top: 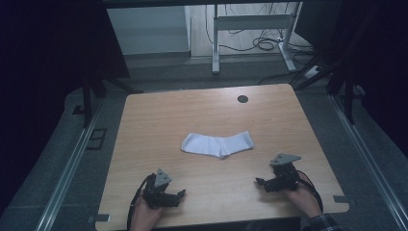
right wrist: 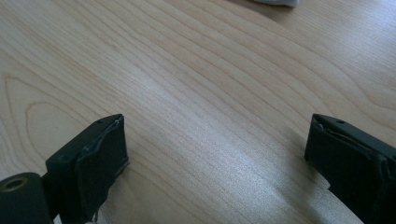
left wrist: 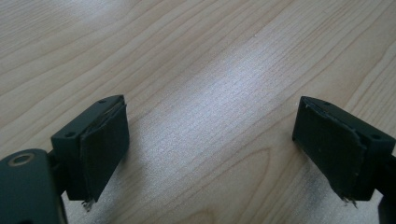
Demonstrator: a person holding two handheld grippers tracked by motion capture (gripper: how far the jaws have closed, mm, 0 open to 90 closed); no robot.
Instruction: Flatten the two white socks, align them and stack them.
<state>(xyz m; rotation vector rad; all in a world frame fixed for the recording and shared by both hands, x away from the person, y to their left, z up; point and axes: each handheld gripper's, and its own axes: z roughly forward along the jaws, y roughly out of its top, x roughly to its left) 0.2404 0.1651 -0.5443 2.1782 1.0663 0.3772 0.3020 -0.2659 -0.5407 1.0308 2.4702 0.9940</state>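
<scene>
While both hands rest at the near edge of the table (top: pixel 144 125), a white sock (top: pixel 217 144) lies flat near the table's middle, bent in a shallow V, toe and cuff ends pointing toward the far edge. Nothing touches it.

Left gripper (top: pixel 181 193) sits near the near-left corner, held in the left hand (top: pixel 144 214), jaws pointing right along the near edge. In the left gripper view its gripper (left wrist: pixel 211 140) has jaws spread wide, bare wood between the pads, nothing held. Worn pad (left wrist: pixel 105 149) edges look frayed.

Right gripper (top: pixel 260 182) sits toward the near-right corner in the right hand (top: pixel 303 199), jaws pointing left toward the table's middle. In the right gripper view that gripper (right wrist: pixel 215 158) also stands wide open and empty, with only wood grain between the jaws. A sliver of the sock (right wrist: pixel 279 2) shows at the top edge of that view, well apart from the jaws.

Both grippers are well apart from the sock and from each other. A dark round hole (top: pixel 243 99) sits near the far edge of the table. Cables (top: pixel 262 44) lie on the floor beyond the far edge, by a grey desk frame (top: pixel 250 29).
</scene>
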